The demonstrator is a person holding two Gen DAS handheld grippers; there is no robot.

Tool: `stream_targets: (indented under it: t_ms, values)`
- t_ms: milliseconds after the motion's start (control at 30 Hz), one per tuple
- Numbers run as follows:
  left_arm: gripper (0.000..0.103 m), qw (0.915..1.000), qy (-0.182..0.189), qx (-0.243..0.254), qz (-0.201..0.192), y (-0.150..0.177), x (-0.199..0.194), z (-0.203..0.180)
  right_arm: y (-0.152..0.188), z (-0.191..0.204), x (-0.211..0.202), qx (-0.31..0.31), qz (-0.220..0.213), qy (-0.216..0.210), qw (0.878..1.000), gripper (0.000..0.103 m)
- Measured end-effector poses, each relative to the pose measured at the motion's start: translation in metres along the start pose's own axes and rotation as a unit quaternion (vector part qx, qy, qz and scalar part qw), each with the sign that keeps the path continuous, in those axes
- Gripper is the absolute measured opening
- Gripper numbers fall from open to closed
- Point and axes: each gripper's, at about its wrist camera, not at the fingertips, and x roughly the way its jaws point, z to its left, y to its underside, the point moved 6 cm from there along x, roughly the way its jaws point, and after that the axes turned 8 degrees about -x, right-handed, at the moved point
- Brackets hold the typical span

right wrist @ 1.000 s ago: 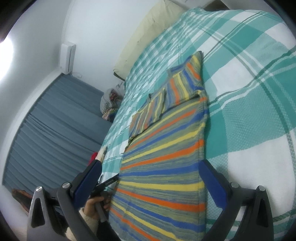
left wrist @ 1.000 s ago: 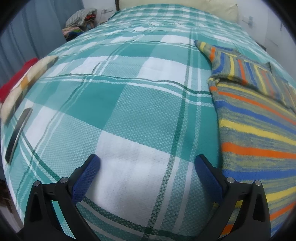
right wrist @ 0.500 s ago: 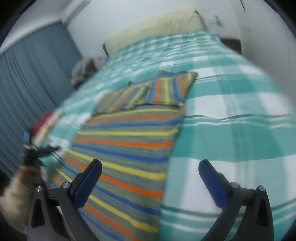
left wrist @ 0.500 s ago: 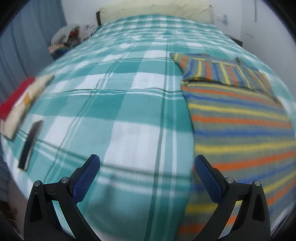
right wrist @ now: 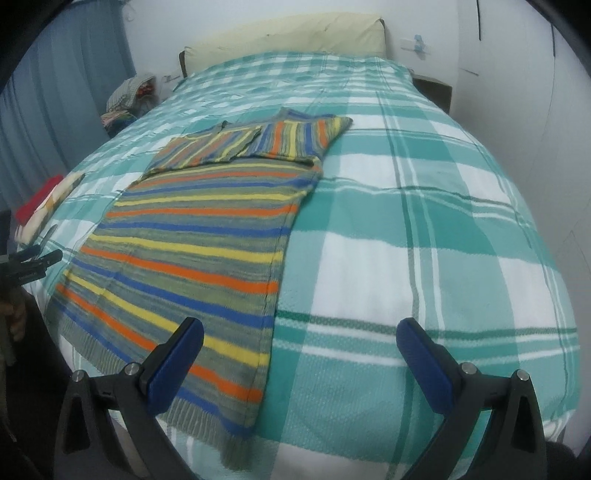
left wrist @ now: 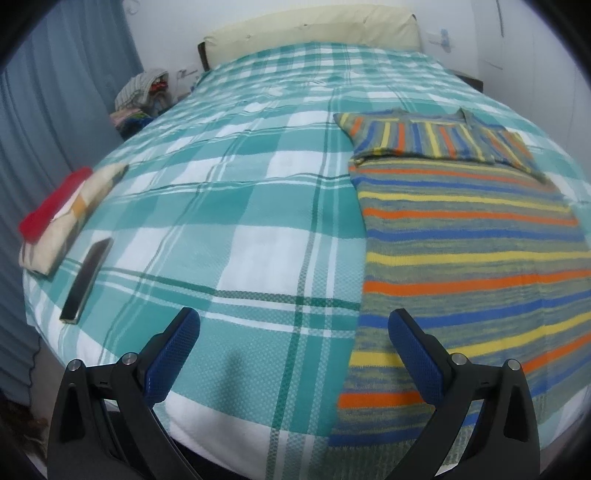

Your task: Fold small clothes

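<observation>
We count two grippers, and both of them hang above the foot edge of the bed (left wrist: 258, 206) with nothing between their blue pads. Our left gripper (left wrist: 293, 354) has its jaws spread wide over bare plaid bedspread, its right pad just at the left border of the sweater. Our right gripper (right wrist: 301, 356) is equally wide apart, its left pad over the sweater's lower right corner and its right pad over the bedspread. There is one striped sweater (left wrist: 472, 258), knitted in orange, yellow, blue and grey bands, lying flat on the bed with its ribbed hem at the foot edge; both sleeves are folded across its chest near the far end, so we count two sleeve panels with upright stripes. At the bed's left edge we see one folded garment (left wrist: 62, 214), cream with a red band, and one dark phone (left wrist: 86, 278) just beside it toward the foot edge. One long cream pillow (left wrist: 314, 31) lies across the head end. One heap of clothes (left wrist: 142, 94) sits off the bed by the blue curtain, too small for us to sort. In the right wrist view the left gripper is cut off at the picture's left edge, where only dark parts and a few fingers of a hand (right wrist: 16, 317) show.
</observation>
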Motion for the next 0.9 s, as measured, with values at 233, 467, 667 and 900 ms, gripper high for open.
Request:
stream_targets:
  t_ms: [233, 467, 667, 900]
  values:
    - [0.102, 0.9998, 0.011, 0.000, 0.015, 0.008, -0.003, 0.000, -0.002, 0.012, -0.002, -0.015, 0.002, 0.005, 1.000, 0.103]
    - [0.101, 0.9862, 0.091, 0.032, 0.135, 0.072, 0.002, -0.010, 0.029, 0.023, -0.014, -0.071, 0.086, -0.022, 0.994, 0.103]
    - [0.082, 0.9823, 0.117, 0.046, 0.138, 0.075, -0.006, -0.027, 0.049, 0.024, -0.003, 0.019, 0.109, -0.115, 0.987, 0.091]
    - [0.005, 0.9762, 0.135, 0.055, 0.160, 0.078, -0.005, -0.031, 0.067, 0.046, 0.025, 0.023, 0.157, -0.168, 0.973, 0.007]
